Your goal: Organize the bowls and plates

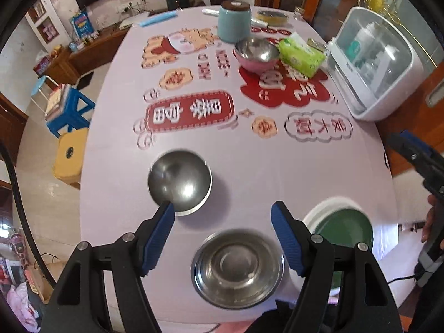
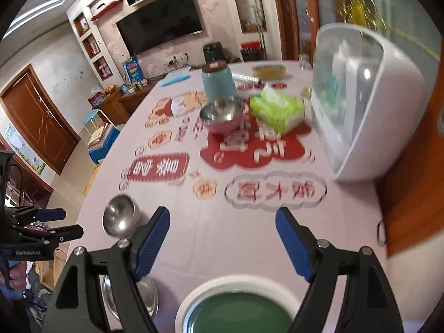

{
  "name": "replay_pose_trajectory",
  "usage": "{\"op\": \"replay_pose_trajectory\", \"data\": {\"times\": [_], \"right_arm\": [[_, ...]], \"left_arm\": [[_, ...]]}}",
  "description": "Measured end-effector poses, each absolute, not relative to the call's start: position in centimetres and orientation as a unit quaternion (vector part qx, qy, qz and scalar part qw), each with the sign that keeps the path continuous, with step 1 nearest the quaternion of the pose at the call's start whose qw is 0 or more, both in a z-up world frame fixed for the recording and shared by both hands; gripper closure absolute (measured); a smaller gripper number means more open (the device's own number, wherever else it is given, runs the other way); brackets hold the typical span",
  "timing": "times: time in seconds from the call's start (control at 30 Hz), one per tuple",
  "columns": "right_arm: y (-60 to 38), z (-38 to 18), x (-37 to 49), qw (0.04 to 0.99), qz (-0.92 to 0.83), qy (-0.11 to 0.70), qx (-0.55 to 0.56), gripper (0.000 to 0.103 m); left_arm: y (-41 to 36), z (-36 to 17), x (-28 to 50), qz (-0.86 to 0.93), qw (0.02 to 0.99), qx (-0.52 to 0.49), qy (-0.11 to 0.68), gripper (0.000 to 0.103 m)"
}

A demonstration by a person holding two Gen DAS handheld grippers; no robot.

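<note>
2 grippers up over the table (image 1: 249, 149) right now and both are empty from what I see. My left gripper (image 1: 223, 222) has its jaws spread wide, nothing between the pads, hanging above the shallow steel bowl (image 1: 238, 269) near the front edge. The deeper steel bowl (image 1: 179, 180) sits just beyond it to the left. My right gripper (image 2: 223, 222) is wide apart too, above the green plate (image 2: 238, 313) stacked on the white plate (image 2: 194, 294). Pink-bottomed bowl (image 1: 256, 54) sits far back beside the tissue pack (image 1: 301, 55).
</note>
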State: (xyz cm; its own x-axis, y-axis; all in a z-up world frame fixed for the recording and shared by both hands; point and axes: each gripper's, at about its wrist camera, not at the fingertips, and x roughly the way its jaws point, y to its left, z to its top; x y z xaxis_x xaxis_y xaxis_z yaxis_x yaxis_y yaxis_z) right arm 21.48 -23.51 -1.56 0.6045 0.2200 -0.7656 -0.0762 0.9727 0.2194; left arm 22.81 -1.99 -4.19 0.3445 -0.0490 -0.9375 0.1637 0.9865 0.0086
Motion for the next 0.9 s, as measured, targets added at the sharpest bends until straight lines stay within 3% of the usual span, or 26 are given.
{"op": "replay_pose_trajectory", "data": {"times": [0.47,0.9], "right_arm": [[-23.6,3.8,31.5,0.915,0.119,0.384,-0.02,0.021],[-23.9,1.6,40.9,0.934,0.111,0.34,-0.013,0.021]], "left_arm": [[-6.0,0.0,33.6,-0.004,0.845,0.084,0.529,0.032],[-5.0,-1.8,44.7,0.018,0.863,0.029,0.504,0.032]]}}
